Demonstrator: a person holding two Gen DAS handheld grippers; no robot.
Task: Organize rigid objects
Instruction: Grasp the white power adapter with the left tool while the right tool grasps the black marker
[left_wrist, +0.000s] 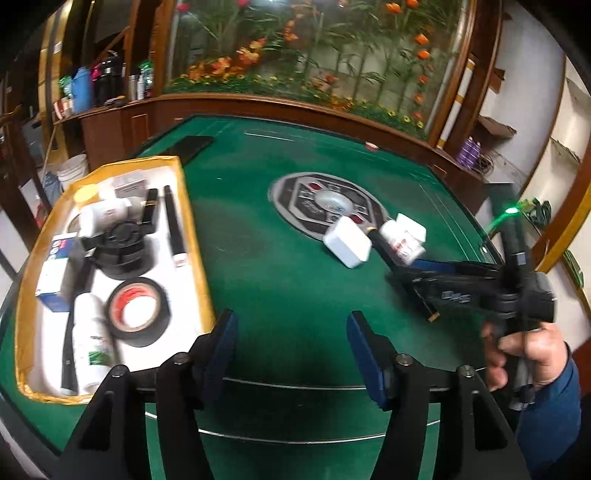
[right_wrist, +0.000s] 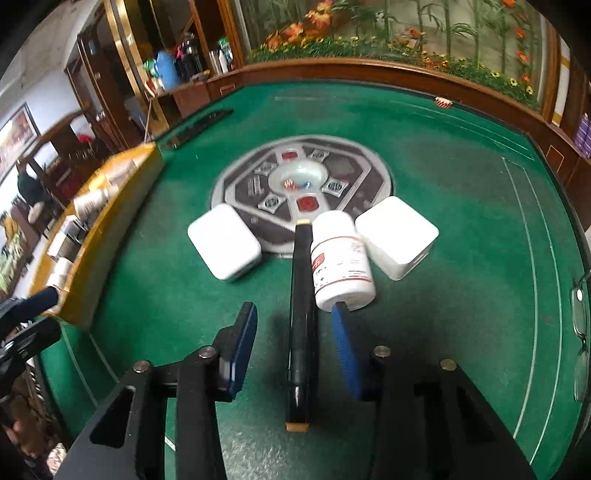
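One green table (right_wrist: 461, 192) carries one yellow-rimmed tray (left_wrist: 192, 236) at left, two white boxes (right_wrist: 224, 246), one white bottle (right_wrist: 341, 262) and one black pen (right_wrist: 301, 332). The pen lies between the spread fingers of the right gripper (right_wrist: 293, 343), bottle touching its right side. The left gripper (left_wrist: 291, 332) is spread, empty, near the tray.
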